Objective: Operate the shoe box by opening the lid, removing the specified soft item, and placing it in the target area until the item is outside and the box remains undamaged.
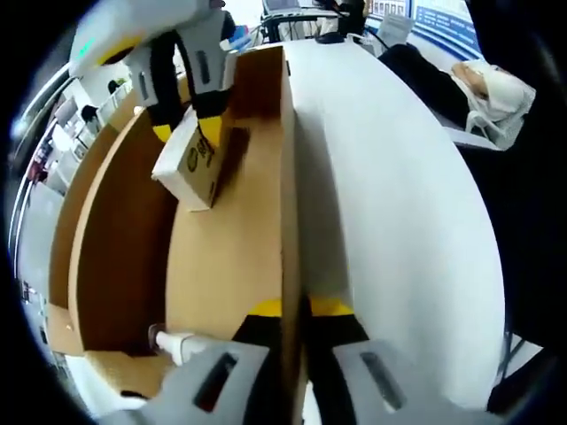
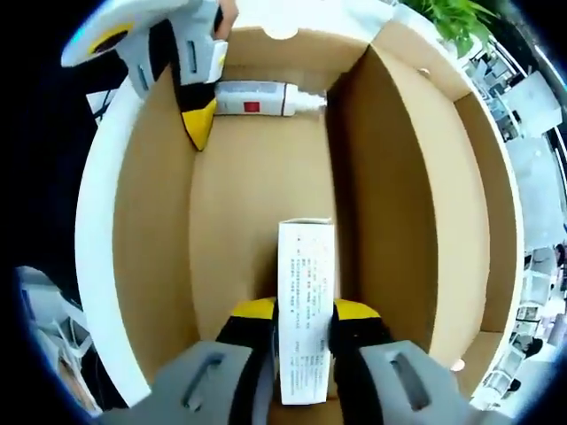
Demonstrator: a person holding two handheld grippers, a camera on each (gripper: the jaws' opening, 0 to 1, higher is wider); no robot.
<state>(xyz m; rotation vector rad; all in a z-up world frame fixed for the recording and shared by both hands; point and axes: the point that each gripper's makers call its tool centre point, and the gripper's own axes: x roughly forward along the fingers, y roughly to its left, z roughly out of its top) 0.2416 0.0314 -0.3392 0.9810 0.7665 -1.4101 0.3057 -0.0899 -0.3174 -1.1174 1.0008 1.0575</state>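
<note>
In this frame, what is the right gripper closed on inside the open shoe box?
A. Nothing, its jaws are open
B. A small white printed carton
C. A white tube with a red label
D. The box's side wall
B: in the right gripper view the right gripper has its jaws on either side of the small white printed carton, while the white tube lies at the far end of the shoe box.
</note>
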